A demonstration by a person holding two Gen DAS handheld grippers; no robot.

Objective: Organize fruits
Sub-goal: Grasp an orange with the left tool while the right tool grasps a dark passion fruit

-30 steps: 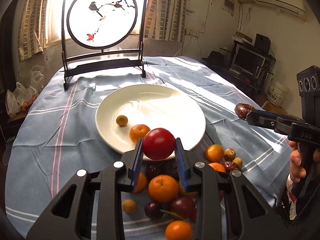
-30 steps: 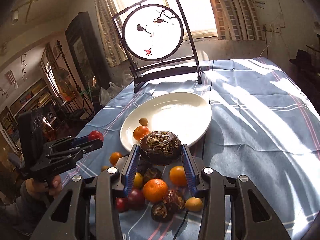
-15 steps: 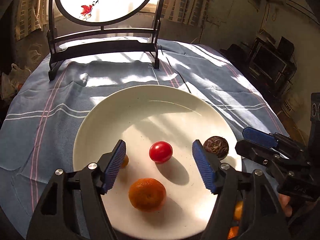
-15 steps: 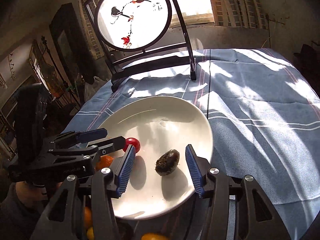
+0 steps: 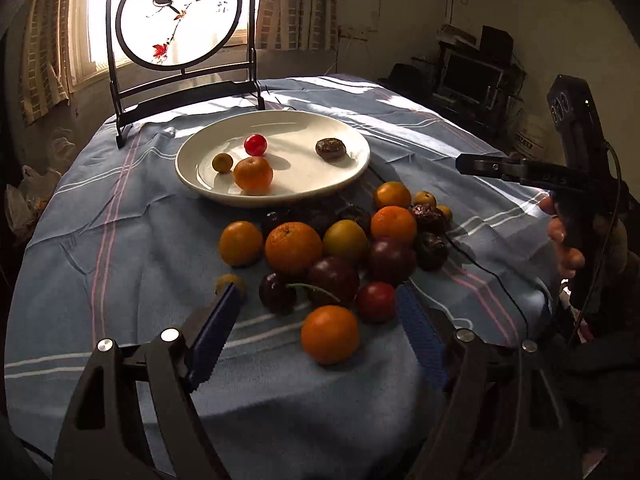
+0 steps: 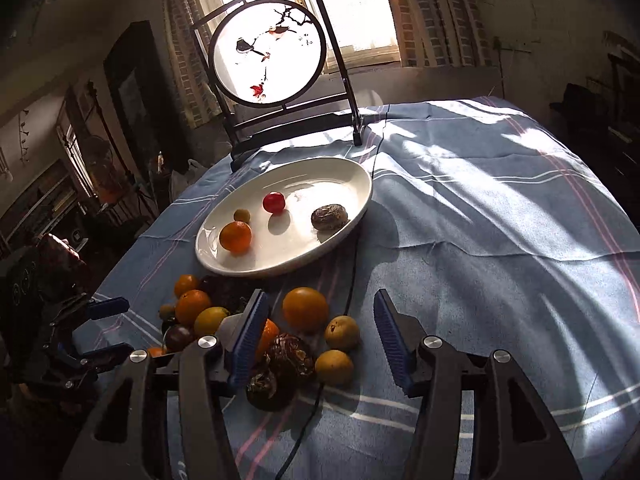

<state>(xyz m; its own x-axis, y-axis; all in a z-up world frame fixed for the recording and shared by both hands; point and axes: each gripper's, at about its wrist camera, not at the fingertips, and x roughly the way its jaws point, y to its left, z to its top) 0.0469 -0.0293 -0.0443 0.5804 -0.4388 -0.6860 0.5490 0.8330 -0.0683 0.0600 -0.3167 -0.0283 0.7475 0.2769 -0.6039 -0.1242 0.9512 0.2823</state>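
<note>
Sunlight from a curtained window falls across a counter covered with a blue striped cloth (image 6: pixel 500 216), where a round painted bird screen in a dark wooden frame (image 5: pixel 178 14) stands at the far end. Before the screen sits a wide white ceramic plate (image 5: pixel 304 192) holding four fruits: a small red round tomato (image 5: pixel 255 144), a small yellow-green fruit (image 5: pixel 222 162), an orange mandarin (image 5: pixel 253 174) and a dark brown wrinkled fruit (image 5: pixel 330 148), which lies apart from the others toward the plate's right side. Just beside the plate's near rim, on the cloth, lies a loose heap of oranges, dark plums and brown dates (image 5: pixel 340 248).

Above the near edge of that heap hangs the left gripper (image 5: pixel 320 308), its blue-padded jaws opening, with a mandarin and a red fruit lying between them, unpressed. The right gripper (image 6: pixel 318 320), held by a hand (image 5: pixel 566 236), also has its jaws opening over the heap's right side, with two tan fruits and an orange between the pads and nothing clamped.
</note>
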